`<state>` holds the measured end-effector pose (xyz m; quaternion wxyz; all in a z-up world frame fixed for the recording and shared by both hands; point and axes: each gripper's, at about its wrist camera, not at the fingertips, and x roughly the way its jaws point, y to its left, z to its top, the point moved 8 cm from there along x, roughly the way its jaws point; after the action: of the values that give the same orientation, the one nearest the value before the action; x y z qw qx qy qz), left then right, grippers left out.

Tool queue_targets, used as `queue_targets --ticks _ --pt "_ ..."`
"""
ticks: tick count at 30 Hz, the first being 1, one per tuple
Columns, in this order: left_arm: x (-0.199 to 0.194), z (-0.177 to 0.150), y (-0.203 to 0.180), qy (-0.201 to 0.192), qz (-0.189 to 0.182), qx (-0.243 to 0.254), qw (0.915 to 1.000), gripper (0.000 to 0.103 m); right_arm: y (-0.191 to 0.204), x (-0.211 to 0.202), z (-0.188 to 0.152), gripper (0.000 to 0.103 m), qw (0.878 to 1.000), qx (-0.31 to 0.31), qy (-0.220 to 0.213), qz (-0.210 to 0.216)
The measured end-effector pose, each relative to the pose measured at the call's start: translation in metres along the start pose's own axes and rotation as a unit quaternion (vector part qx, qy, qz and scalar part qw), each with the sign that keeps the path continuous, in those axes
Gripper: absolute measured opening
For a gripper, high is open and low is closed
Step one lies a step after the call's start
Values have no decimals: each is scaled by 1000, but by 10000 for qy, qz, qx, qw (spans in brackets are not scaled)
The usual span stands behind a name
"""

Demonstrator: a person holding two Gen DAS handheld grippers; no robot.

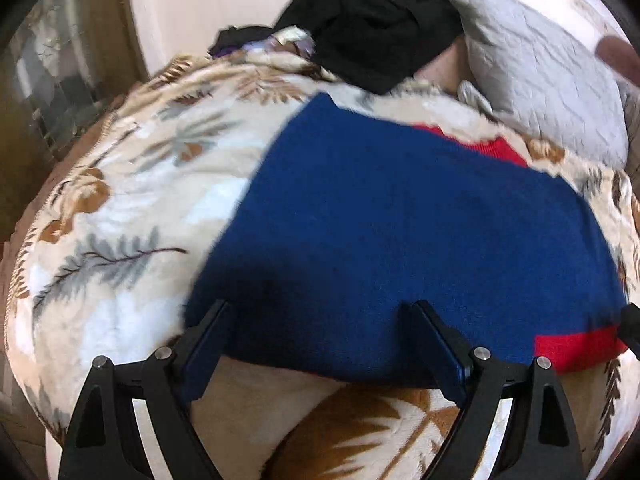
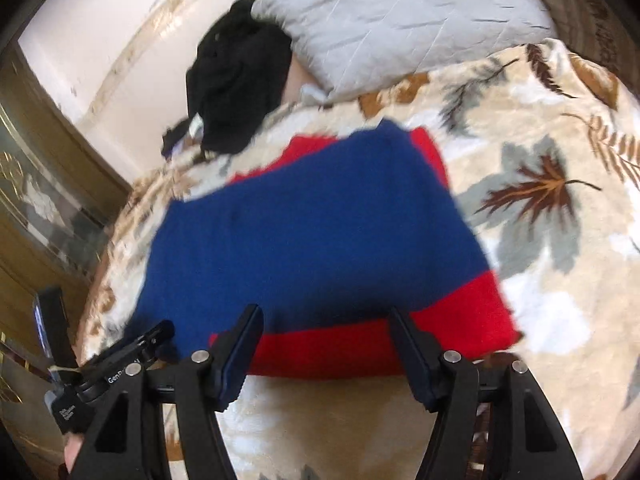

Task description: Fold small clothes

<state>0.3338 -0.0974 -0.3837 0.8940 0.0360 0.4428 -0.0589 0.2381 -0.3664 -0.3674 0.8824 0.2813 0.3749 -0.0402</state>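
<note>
A blue knit garment (image 1: 400, 220) with red bands (image 1: 576, 344) lies flat on a leaf-patterned blanket (image 1: 120, 200). My left gripper (image 1: 320, 306) is open over the garment's near blue edge, with a finger on each side of that hem. In the right wrist view the same garment (image 2: 312, 232) shows a wide red band (image 2: 360, 344) along its near edge. My right gripper (image 2: 325, 311) stands open over that band, its fingers not pressing the cloth. The left gripper's body (image 2: 120, 356) shows at the lower left there.
A heap of black clothes (image 1: 372, 20) (image 2: 236, 76) lies at the far end of the bed beside a grey quilted pillow (image 1: 540, 68) (image 2: 400, 12). A wooden cabinet with glass panels (image 2: 40, 200) stands to the left of the bed.
</note>
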Motion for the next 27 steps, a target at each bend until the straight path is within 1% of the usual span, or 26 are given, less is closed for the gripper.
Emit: queue_targets --ticks 1,3,6,8,9,11,12,13,15,16,17,18,20,22,25,26,27 --pt "-3 -1 5 -3 23 -52 10000 91 -4 -5 2 70 9999 106 -52 98" --pt "-6 -5 14 65 -52 -168 9998 91 -9 -11 2 70 9994 243 -72 225" --pt "-5 -10 27 200 -121 -379 9990 91 -11 -10 -5 70 9970 509 176 549" --pt "-3 -18 33 483 -375 -637 9961 91 -14 -5 -16 70 9919 844 495 813" --pt "-3 -22 34 565 -483 -727 9946 91 -16 -2 -20 70 9891 998 617 887" --pt "-3 -31 32 841 -921 -1020 9869 91 -18 3 -26 70 9835 1253 807 1026" --pt "-2 -35 29 954 -1082 -1135 9830 91 -19 6 -30 70 9799 1384 899 1116" --pt "-2 -36 27 993 -1213 -1247 9797 91 -20 8 -33 70 9759 1539 975 1198" --pt "0 -31 22 945 -1295 -1293 9785 91 -23 15 -36 70 9715 1743 1022 1236" --pt "2 -29 18 983 -1364 -1317 9769 91 -24 19 -35 70 9707 1820 975 1227" --pt "7 -27 14 1049 -1472 -1407 9734 91 -25 22 -32 71 9700 1900 880 1234" --pt "10 -25 13 1039 -1464 -1483 9725 91 -26 24 -30 71 9694 1955 818 1239" --pt "14 -16 12 863 -1515 -1639 9710 91 -28 32 -22 72 9659 2156 670 1269" --pt "21 -8 14 826 -1616 -1802 9667 91 -29 39 -14 72 9649 2256 498 1250" --pt "25 2 18 605 -1966 -2277 9518 90 -29 47 -3 72 9666 2270 187 1178" --pt "26 4 20 545 -2068 -2425 9463 84 -28 50 1 72 9679 2245 48 1131" --pt "28 5 22 522 -2050 -2488 9452 68 -26 53 5 72 9677 2272 -57 1092"
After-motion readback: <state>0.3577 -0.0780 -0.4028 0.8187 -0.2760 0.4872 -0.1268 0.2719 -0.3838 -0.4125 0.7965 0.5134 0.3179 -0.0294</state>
